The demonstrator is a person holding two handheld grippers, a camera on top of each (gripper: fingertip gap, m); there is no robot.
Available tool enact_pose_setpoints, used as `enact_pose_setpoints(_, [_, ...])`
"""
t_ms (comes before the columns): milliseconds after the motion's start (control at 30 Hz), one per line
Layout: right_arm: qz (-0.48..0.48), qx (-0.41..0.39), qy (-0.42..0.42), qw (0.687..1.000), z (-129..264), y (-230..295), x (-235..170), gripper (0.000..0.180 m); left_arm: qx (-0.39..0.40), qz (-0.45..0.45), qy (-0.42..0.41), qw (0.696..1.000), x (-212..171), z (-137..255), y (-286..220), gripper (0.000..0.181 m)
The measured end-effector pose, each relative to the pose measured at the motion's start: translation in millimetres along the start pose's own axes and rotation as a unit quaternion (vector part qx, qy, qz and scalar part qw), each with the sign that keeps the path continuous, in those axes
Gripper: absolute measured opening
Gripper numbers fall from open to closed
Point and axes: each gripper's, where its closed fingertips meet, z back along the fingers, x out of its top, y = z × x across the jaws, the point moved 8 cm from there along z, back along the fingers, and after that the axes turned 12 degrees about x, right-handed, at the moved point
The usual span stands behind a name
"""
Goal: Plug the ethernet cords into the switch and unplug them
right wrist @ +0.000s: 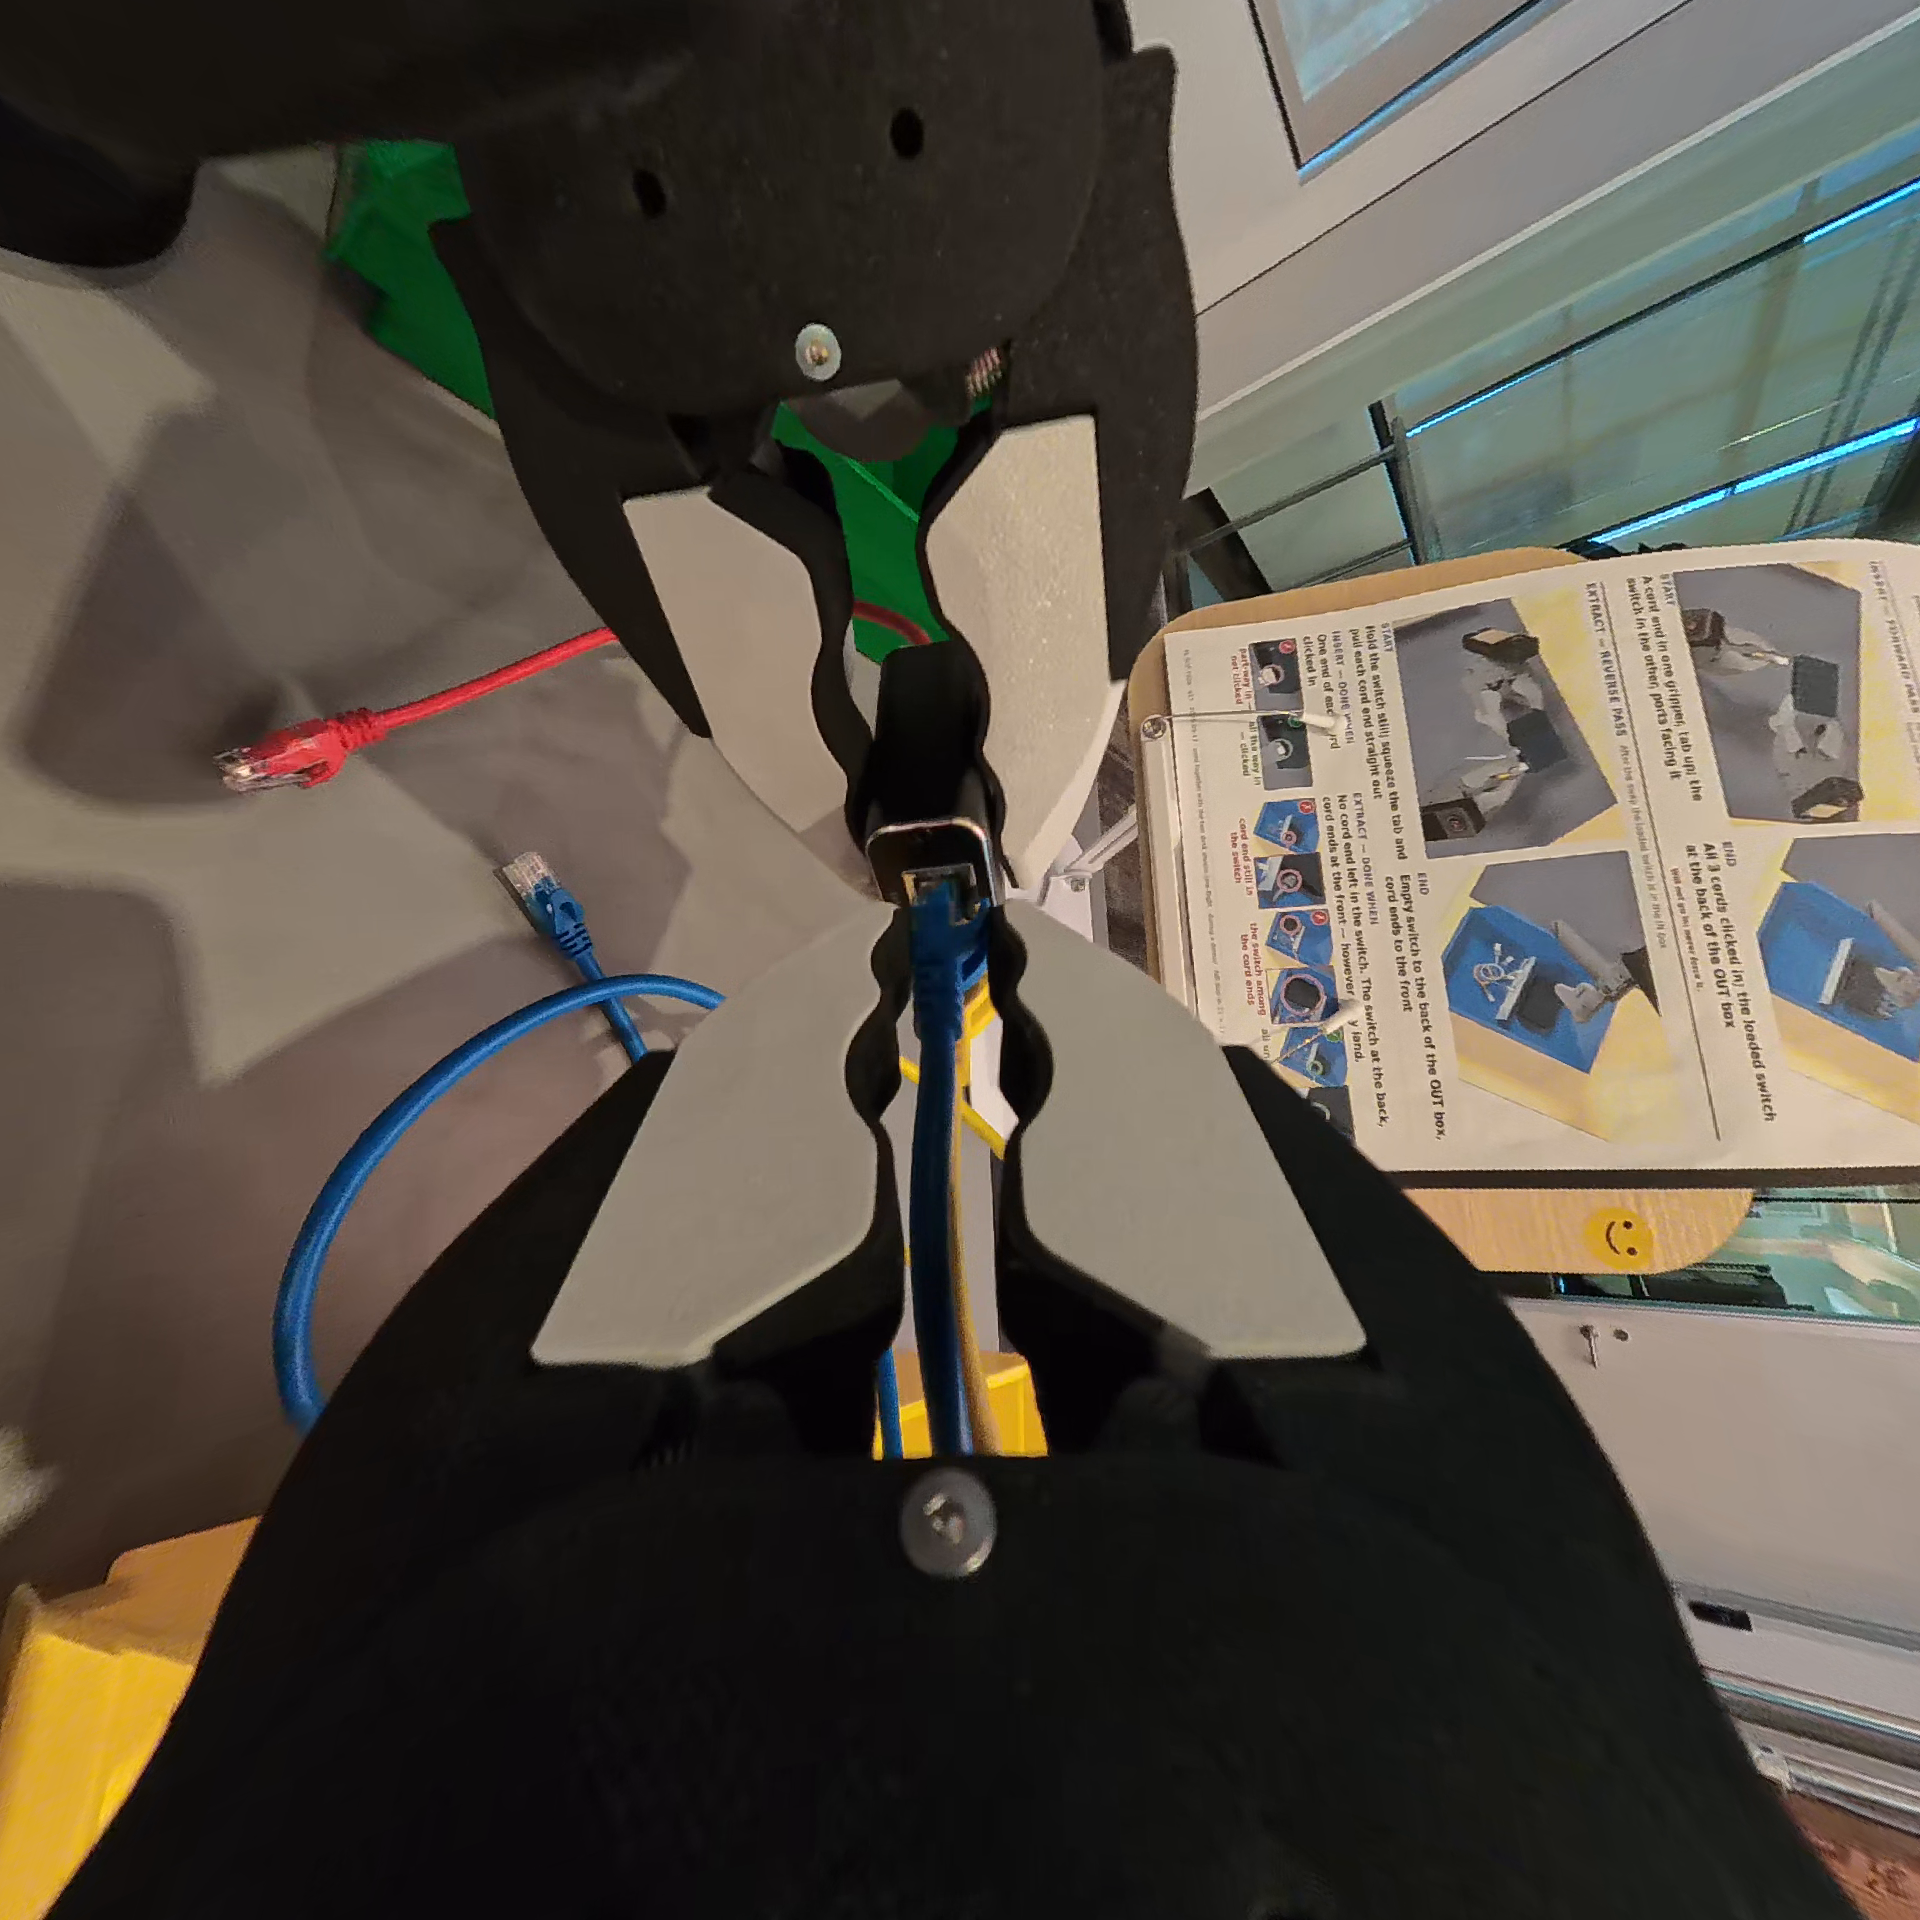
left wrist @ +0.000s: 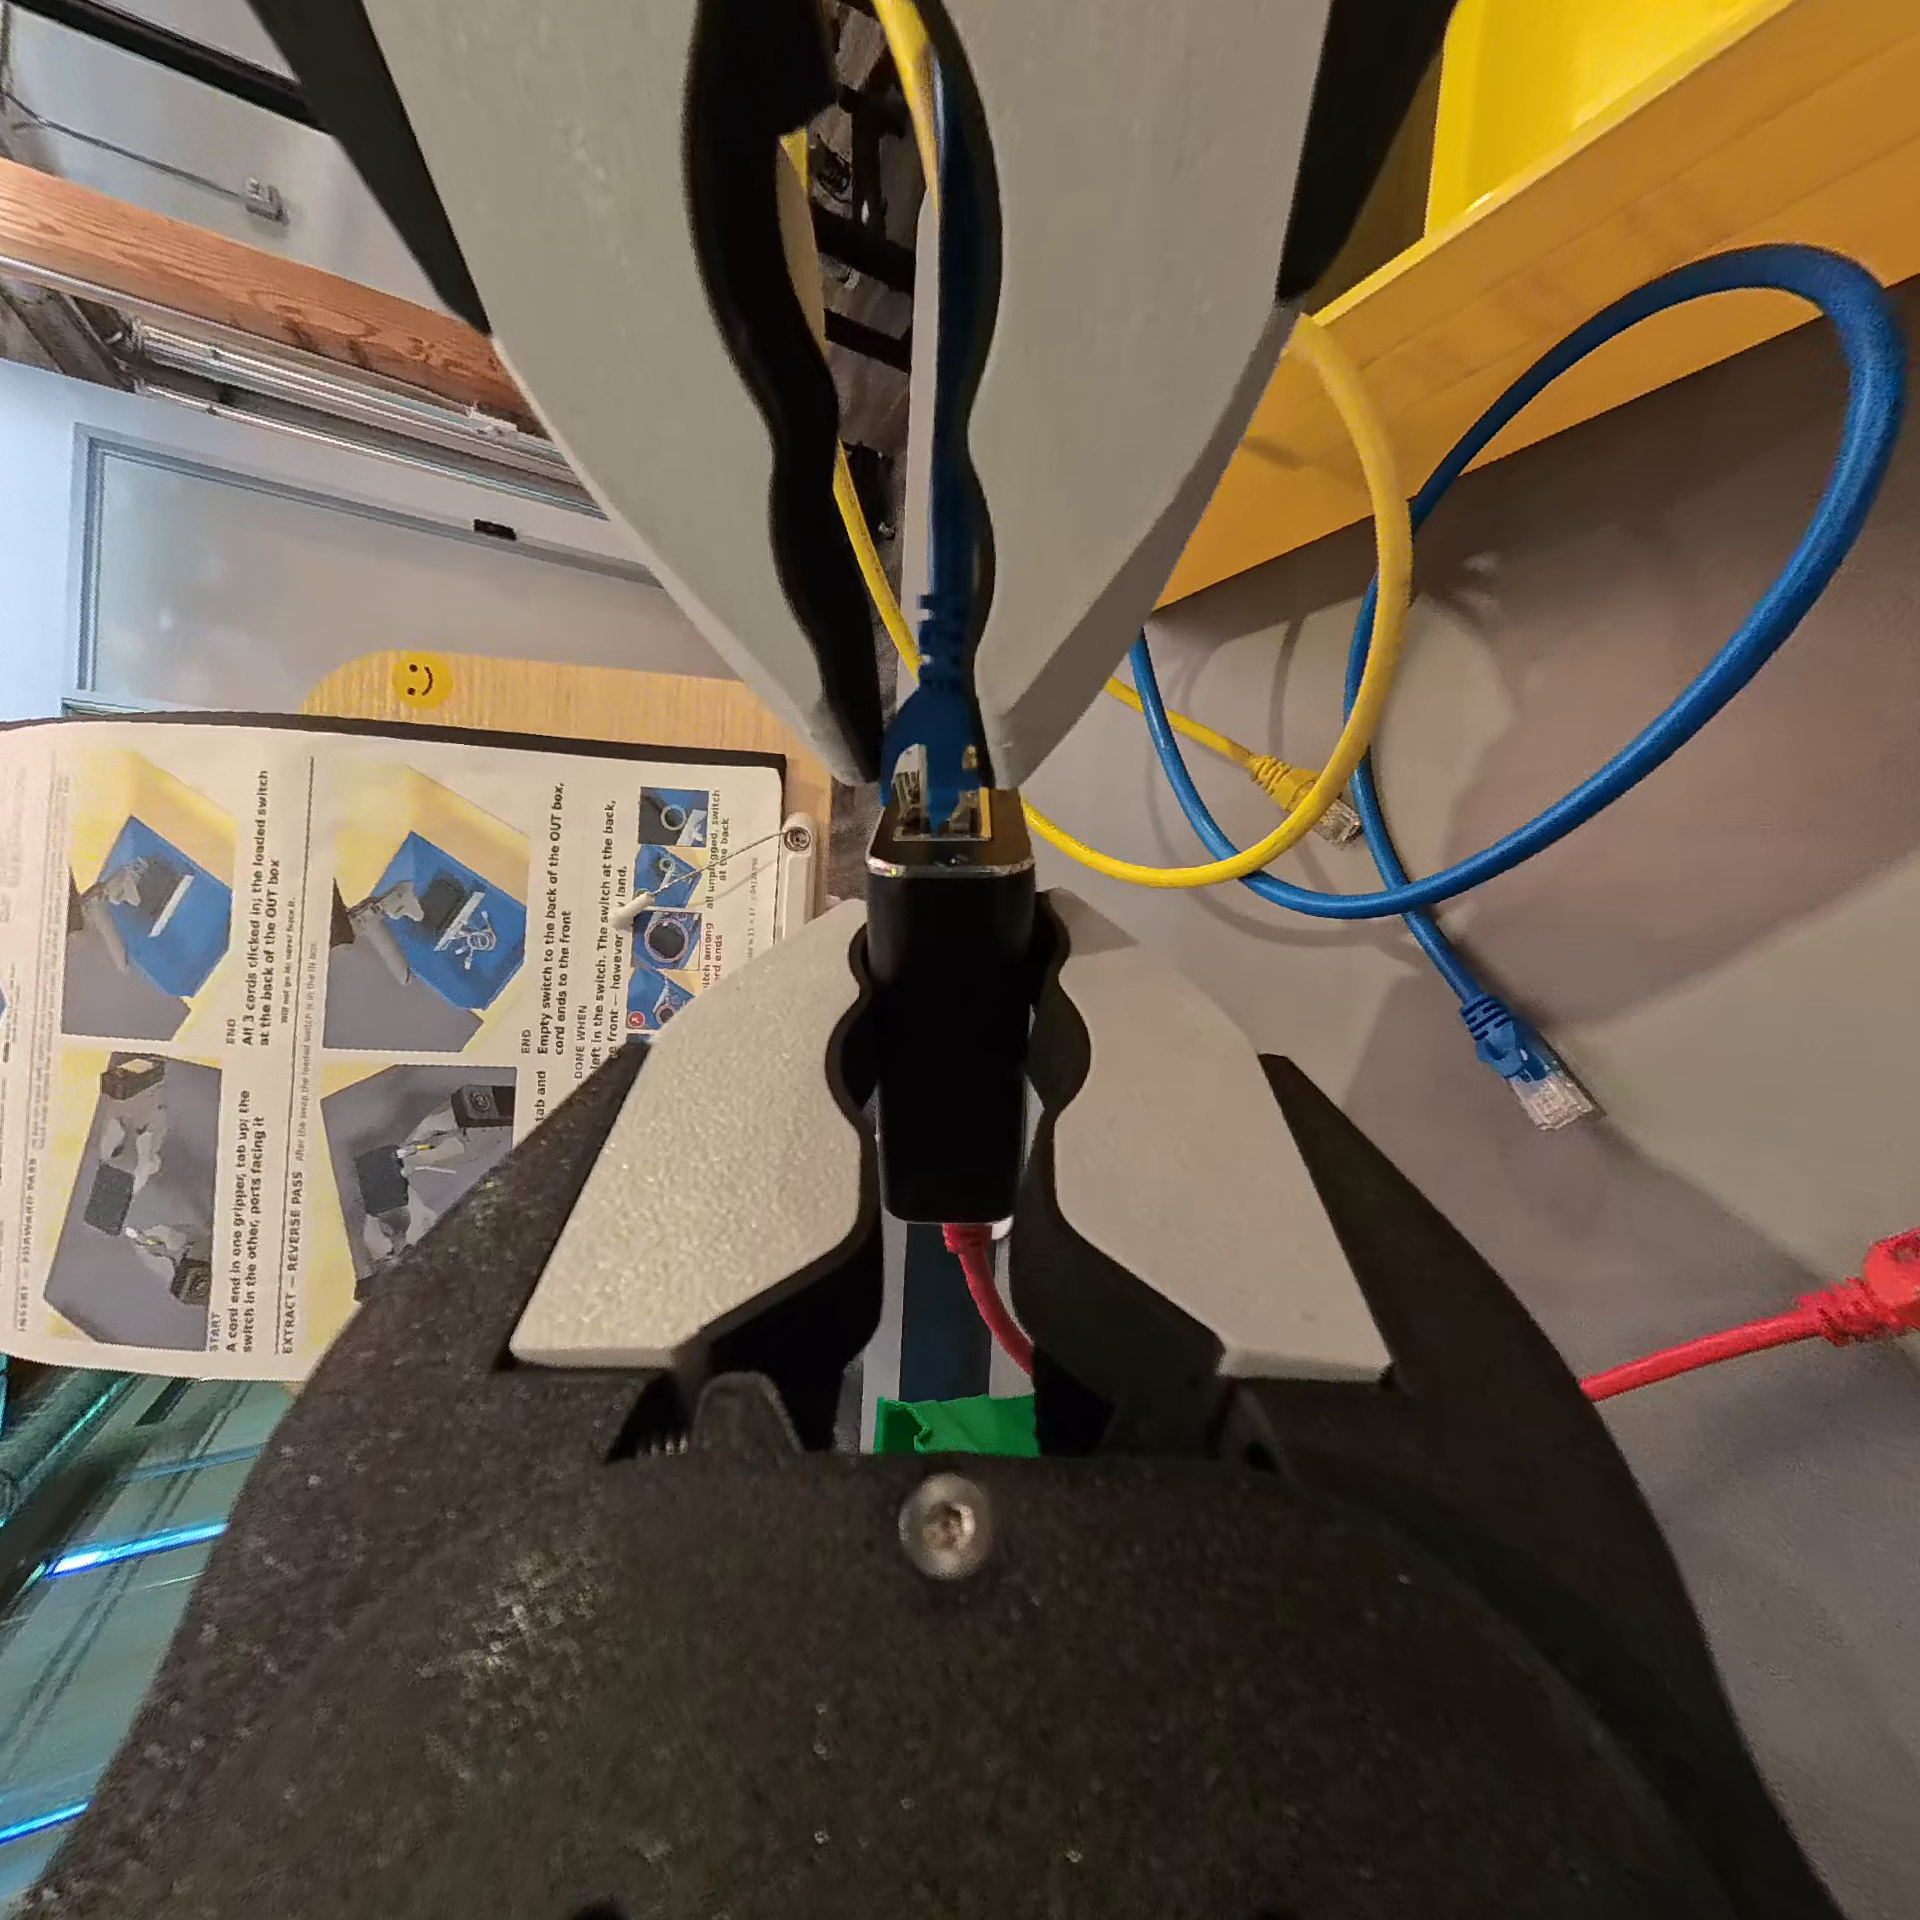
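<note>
Black switch (left wrist: 951,1039) is being pinched by the left gripper (left wrist: 951,966) above the grey bench (left wrist: 1558,727). Blue plug (right wrist: 940,914) is being pinched by the right gripper (right wrist: 940,935) at the switch's port. Red cord (right wrist: 416,712) and yellow cord (left wrist: 1382,623) are lying loose.

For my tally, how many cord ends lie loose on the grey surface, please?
3: yellow plug uppermost, blue plug below it, red plug at the right edge; others may be hidden.
</note>
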Motion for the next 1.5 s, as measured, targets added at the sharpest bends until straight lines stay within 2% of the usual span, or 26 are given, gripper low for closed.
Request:
enact_pose_setpoints(167, [-0.004, 0.008, 0.004, 1.000, -1.2, 1.4, -0.2, 0.015, -0.005, -0.006, -0.003, 1.000, -0.6, -0.4, -2.0, 0.024])
enact_pose_setpoints(300, [-0.014, 0.003, 0.000, 1.000, 3.0, -0.4, 1.4, 0.014, 0.044, -0.025, -0.027, 0.998, 2.2, -2.8, -4.1, 0.029])
enact_pose_setpoints(533, [-0.003, -0.003, 0.015, 1.000, 1.3, 1.0, 0.3, 0.016, 0.058, -0.037, -0.023, 0.997, 1.4, -5.6, -4.7, 0.025])
enact_pose_setpoints(1133, [0.044, -0.023, 0.038, 0.998, -0.7, 4.9, 4.5, 0.016, 0.046, -0.043, -0.012, 0.998, 2.4, -2.3, -3.0, 0.024])
enact_pose_setpoints(1500, [0.077, -0.077, 0.074, 0.991, -4.4, 3.5, 13.4, 0.015, 0.124, -0.061, 0.008, 0.990, 1.1, -6.8, 2.5, 0.025])
